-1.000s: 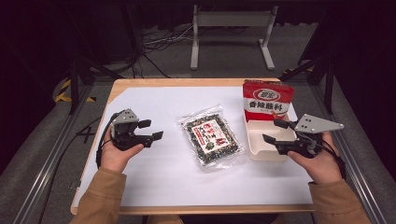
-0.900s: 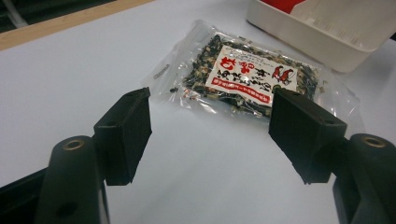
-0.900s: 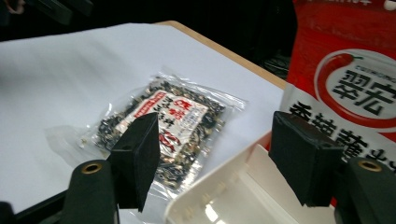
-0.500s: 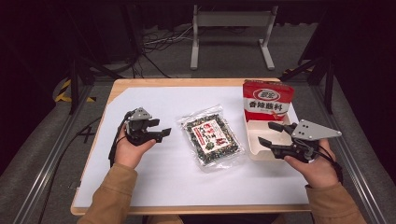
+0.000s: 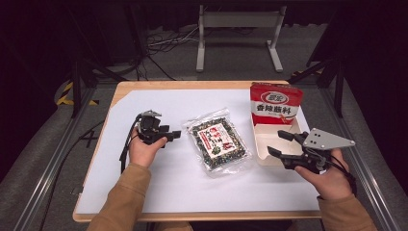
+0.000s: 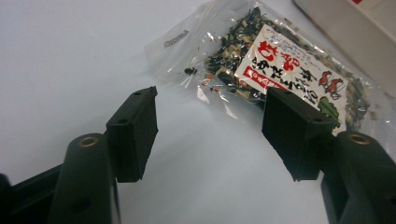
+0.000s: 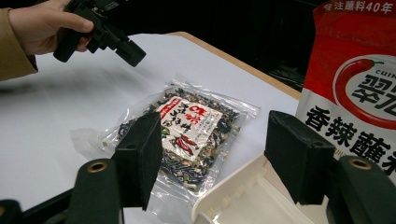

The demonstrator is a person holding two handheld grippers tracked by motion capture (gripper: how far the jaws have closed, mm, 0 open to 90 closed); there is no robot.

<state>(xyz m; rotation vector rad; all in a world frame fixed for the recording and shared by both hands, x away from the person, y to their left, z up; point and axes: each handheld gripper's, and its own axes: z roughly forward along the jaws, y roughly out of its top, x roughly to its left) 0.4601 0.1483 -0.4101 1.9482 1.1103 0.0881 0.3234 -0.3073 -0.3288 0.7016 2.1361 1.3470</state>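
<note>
Both jaws spread, empty. Left gripper point(image 5: 174, 134) nears seaweed bag point(image 5: 219, 143); slick film could slip. Right gripper point(image 5: 280, 145) over tray point(image 5: 262, 153), might knock red pouch point(image 5: 275, 103).

Clear packet point(image 5: 218, 144) of dark dried mix with red-white label lies flat mid-sheet on the white table cover point(image 5: 144, 192). Left gripper point(image 5: 169, 134) just left of packet, hand-held, jaws pointing at it, not touching. Right gripper point(image 5: 278, 143) right of packet, jaws apart, over the cream tray point(image 5: 263, 147). Red pouch point(image 5: 275, 105) stands upright at tray's far end, beyond packet's right side
</note>
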